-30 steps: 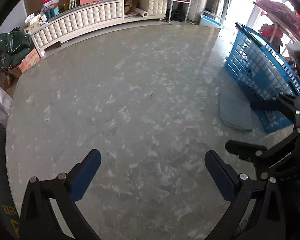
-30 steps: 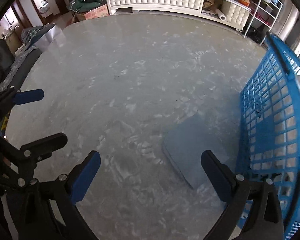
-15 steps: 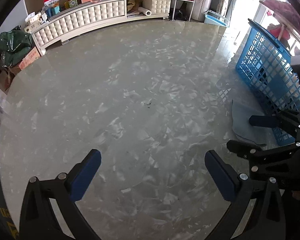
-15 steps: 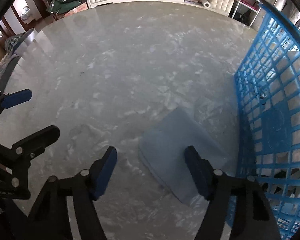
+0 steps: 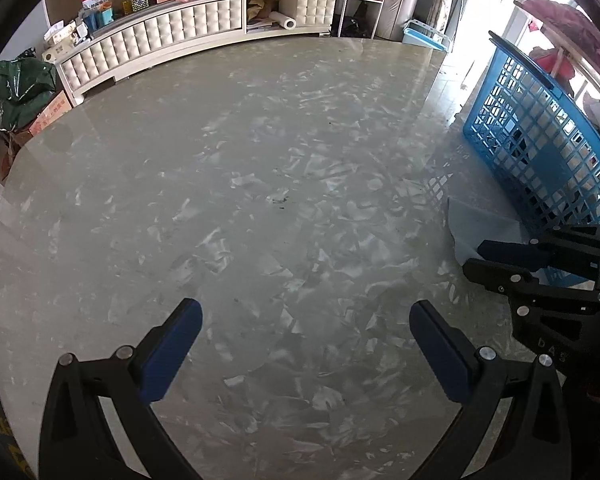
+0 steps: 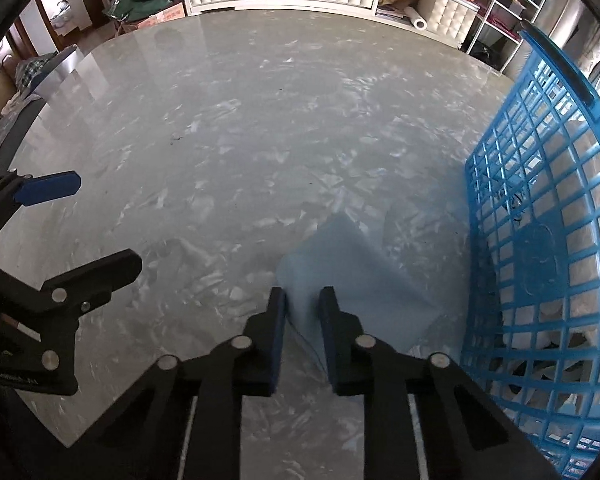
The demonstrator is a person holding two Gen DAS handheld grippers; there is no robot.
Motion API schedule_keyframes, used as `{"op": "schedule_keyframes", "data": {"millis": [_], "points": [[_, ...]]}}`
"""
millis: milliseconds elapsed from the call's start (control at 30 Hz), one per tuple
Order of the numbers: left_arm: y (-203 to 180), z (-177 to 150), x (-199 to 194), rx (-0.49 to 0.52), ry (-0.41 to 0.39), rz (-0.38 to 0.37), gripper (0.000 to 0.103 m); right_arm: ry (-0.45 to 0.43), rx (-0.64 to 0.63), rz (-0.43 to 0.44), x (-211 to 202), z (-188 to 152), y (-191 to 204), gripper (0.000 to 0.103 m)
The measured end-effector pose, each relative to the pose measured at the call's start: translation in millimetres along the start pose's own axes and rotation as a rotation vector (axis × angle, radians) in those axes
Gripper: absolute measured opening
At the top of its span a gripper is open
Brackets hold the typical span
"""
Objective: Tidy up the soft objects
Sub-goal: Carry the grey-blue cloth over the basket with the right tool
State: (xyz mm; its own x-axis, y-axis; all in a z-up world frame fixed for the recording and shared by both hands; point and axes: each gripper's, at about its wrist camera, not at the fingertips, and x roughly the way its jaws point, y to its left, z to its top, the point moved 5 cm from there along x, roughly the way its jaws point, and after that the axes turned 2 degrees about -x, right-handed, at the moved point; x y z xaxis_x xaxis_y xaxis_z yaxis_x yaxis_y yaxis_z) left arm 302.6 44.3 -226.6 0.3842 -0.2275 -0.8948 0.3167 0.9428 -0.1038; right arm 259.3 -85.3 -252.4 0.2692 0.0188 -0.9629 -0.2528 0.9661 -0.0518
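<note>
A light blue cloth lies on the marble table, right beside a blue lattice basket. My right gripper is closing on the cloth's near-left edge, and the fabric is bunched up between its pads. From the left wrist view the same cloth shows under the right gripper, whose fingers stand nearly together. My left gripper hangs open over bare marble with nothing between its fingers. It also appears at the left edge of the right wrist view, left gripper.
The basket stands tilted at the table's right edge with pale items inside. A white tufted cabinet with clutter on top runs behind the table. A green bag and boxes sit at the far left.
The right jaws went from wide apart to nearly together around the cloth's edge, and the gripper came down onto it. The left gripper sank a little and stayed open.
</note>
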Motion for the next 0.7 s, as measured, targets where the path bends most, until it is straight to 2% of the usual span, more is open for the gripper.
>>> {"op": "schedule_keyframes", "data": {"millis": [133, 300, 467, 700], "points": [[1.7, -1.4, 2.0, -0.016, 0.001, -0.009, 0.103, -0.002, -0.002, 0.001, -4.6, -2.6, -3.1, 0.006], [4.9, -1.9, 0.3, -0.028, -0.002, -0.018, 0.103, 0.003, 0.012, 0.026, -8.7, -3.8, -15.8, 0.004], [5.8, -1.5, -12.1, -0.029, -0.021, -0.023, 0.103, -0.002, -0.006, 0.051, -20.1, -15.3, -10.8, 0.004], [-0.2, -2.9, -35.6, -0.023, -0.038, -0.021, 0.103, -0.065, -0.019, 0.069, -60.1, -18.8, -3.2, 0.004]]}}
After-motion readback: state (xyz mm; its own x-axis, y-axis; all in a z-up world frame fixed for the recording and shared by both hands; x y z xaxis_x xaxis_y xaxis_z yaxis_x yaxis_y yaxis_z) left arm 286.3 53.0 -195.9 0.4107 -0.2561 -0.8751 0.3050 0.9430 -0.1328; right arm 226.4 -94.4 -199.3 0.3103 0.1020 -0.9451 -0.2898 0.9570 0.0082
